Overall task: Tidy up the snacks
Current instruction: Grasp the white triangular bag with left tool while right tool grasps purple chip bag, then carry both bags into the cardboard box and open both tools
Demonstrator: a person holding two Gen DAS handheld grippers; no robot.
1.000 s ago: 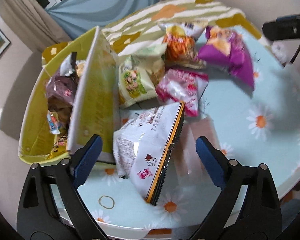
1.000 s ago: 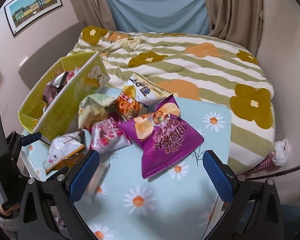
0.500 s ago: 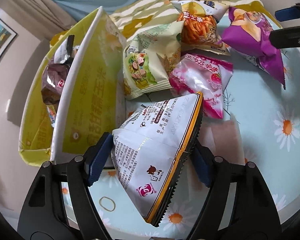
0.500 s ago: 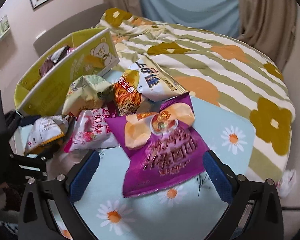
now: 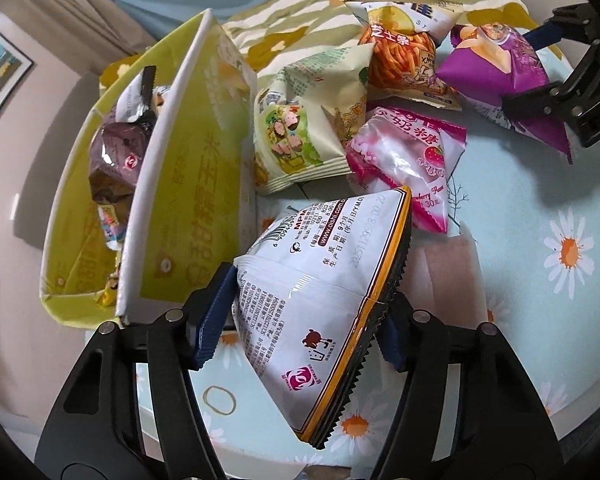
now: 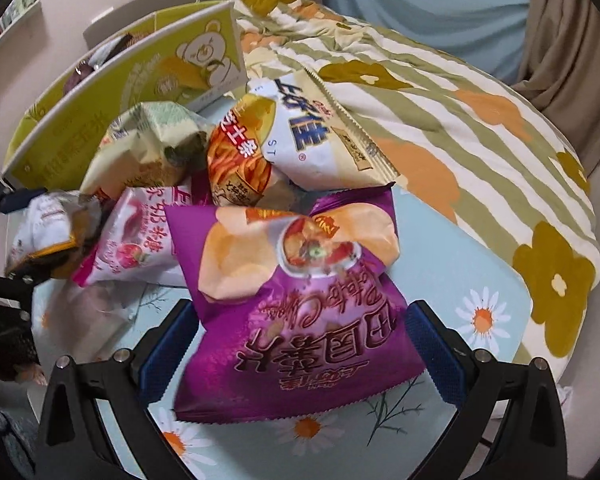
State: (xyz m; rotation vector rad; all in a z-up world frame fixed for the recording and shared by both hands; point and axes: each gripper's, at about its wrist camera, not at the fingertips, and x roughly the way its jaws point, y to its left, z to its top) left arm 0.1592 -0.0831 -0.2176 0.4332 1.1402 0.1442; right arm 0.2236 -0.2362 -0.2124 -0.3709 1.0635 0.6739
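Note:
My left gripper (image 5: 300, 320) is shut on a white snack bag with an orange edge (image 5: 324, 280), beside the yellow-green box (image 5: 188, 184) that holds several snacks. My right gripper (image 6: 300, 344) is open with its fingers either side of the purple chip bag (image 6: 300, 320), which lies on the daisy-print table (image 6: 460, 264). The purple bag (image 5: 496, 68) also shows in the left wrist view with the right gripper (image 5: 572, 80) at it. A pink strawberry bag (image 5: 408, 160), a pale green bag (image 5: 304, 136) and an orange-and-white bag (image 5: 404, 44) lie between.
The box (image 6: 100, 120) stands at the table's left side. A bed with a flowered, striped quilt (image 6: 460, 120) runs behind the table. Curtains (image 6: 572, 40) hang at the back right. The table edge is near on the right (image 6: 540, 320).
My left gripper moved in and closed on the white bag. My right gripper moved forward so its open fingers straddle the purple bag.

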